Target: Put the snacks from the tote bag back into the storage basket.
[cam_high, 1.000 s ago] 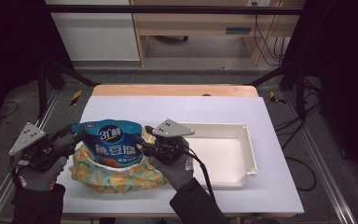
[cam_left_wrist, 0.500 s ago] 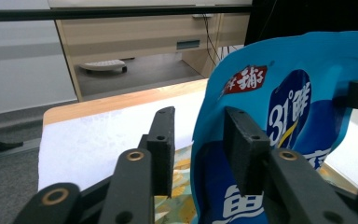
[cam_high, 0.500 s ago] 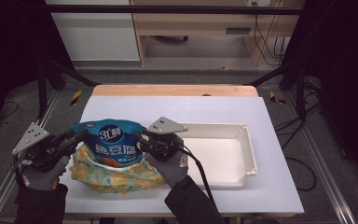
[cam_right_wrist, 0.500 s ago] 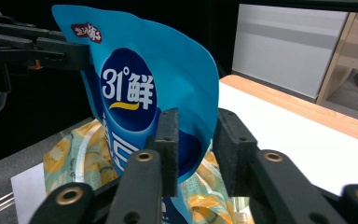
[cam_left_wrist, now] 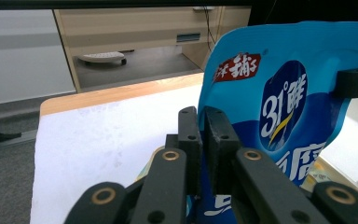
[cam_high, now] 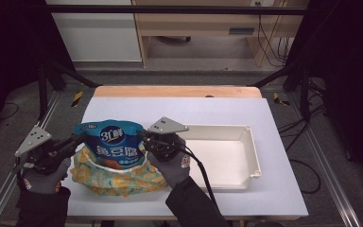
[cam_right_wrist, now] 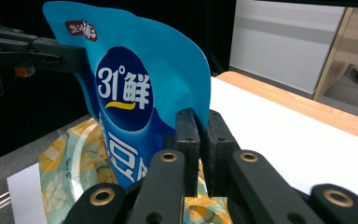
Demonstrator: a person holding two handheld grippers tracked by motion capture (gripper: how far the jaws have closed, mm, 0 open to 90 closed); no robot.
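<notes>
**Both grippers pinch the blue bag by its edges**

Left gripper [cam_high: 78, 140] has just been closing and now pinches the left edge of the blue bag [cam_high: 116, 149], which stands upright on the table [cam_high: 227, 111] — in the left gripper view the jaws are pressed together with the bag's edge between them. Under and around the bag lies a yellow patterned pouch [cam_high: 118, 177]. Right gripper [cam_high: 144, 138] has likewise just been closing and pinches the bag's right edge. Just beside it, farther right, sits a white tray [cam_high: 246, 156], apparently with nothing in it.

Judging from this hold, the step is to lift or spread the bag. To do it well, keep both pinches firm and level, move the hands together — uneven pull could tear an edge or drag the pouch along.
</notes>
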